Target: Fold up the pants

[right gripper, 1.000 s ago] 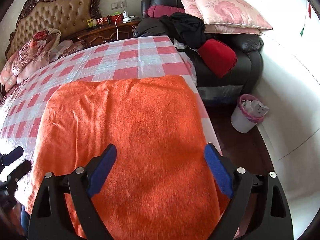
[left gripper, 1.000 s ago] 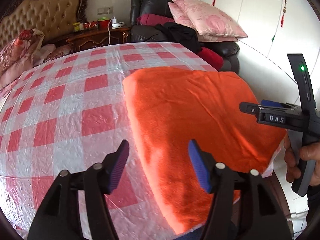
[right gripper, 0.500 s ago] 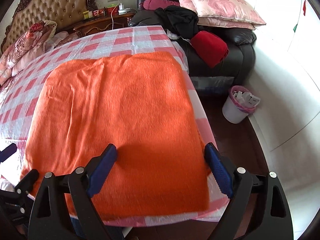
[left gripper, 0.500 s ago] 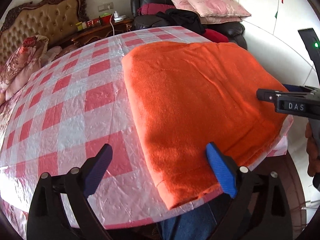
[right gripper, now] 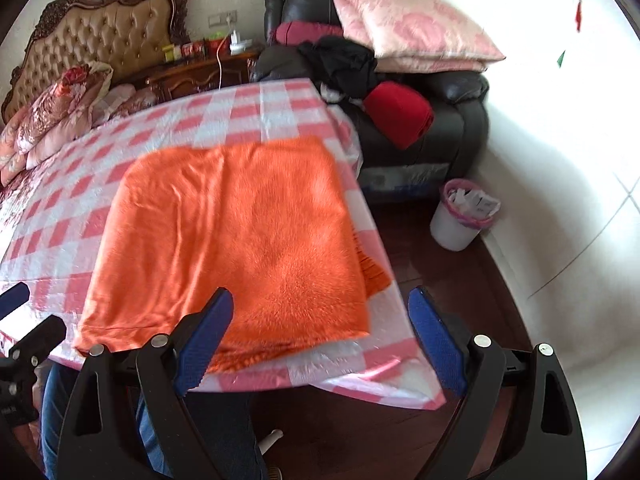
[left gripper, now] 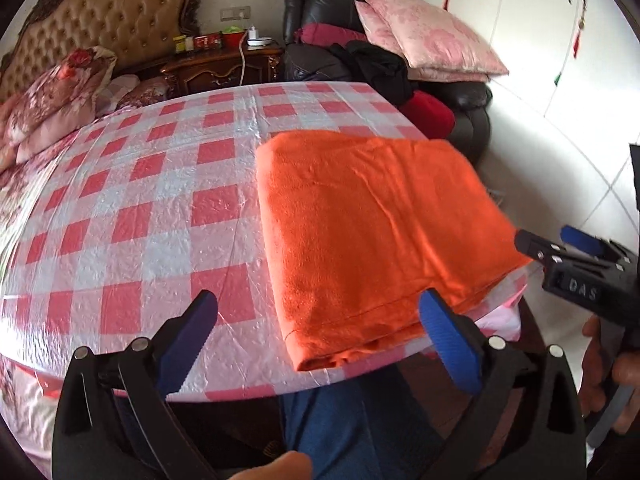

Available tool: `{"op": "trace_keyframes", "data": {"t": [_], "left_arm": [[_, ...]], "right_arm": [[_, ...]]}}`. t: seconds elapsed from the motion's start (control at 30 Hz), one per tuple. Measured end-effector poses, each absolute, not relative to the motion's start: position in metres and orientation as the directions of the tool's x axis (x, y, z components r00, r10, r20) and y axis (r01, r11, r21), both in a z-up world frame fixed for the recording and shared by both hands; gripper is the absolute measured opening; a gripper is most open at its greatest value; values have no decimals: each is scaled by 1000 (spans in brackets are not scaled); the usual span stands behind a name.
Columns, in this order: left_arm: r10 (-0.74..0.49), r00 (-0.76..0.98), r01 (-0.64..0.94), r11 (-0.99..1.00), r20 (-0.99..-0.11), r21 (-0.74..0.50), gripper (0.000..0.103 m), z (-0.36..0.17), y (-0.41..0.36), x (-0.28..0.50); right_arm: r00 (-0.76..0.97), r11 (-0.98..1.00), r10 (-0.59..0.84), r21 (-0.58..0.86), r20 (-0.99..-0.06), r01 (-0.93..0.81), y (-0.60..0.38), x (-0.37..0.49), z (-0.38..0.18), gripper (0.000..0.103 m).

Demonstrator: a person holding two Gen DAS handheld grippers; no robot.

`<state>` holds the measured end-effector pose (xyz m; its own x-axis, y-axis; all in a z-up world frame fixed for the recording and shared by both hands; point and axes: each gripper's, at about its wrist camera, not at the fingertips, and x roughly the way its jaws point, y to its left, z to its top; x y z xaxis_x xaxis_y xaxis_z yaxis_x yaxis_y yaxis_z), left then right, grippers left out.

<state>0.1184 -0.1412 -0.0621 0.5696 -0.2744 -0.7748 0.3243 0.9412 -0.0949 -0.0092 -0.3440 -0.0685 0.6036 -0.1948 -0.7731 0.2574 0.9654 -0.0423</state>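
Since the earlier frame both grippers are drawing up and back from the cloth, and the table's near edge is coming into sight.

Left wrist view: left gripper [left gripper: 318, 326], jaws opening, nothing between them; blue ribbed pads. Orange pants [left gripper: 372, 232], fleecy, folded into a thick rectangle, are lying ahead and to the right on the crinkled checked tablecloth [left gripper: 132, 216], long axis running away from the viewer. Right gripper [left gripper: 560, 248] is hovering beside the fold's right edge.

Right wrist view: right gripper [right gripper: 320, 338], jaws spread, holding nothing. Pants [right gripper: 240, 236] are lying straight ahead and left, near corner overhanging slightly; the right hand is sitting nearer.
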Motion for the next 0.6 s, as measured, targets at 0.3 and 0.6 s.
{"op": "trace_keyframes", "data": {"t": [0.3, 0.6], "left_arm": [[-342, 575, 321, 930, -744, -179, 101, -29, -143, 98], [-356, 597, 318, 928, -719, -194, 101, -20, -142, 95]], "right_arm": [[652, 961, -222, -51, -725, 270, -335, -36, -24, 87], [658, 959, -235, -62, -715, 275, -333, -36, -15, 87]]}}
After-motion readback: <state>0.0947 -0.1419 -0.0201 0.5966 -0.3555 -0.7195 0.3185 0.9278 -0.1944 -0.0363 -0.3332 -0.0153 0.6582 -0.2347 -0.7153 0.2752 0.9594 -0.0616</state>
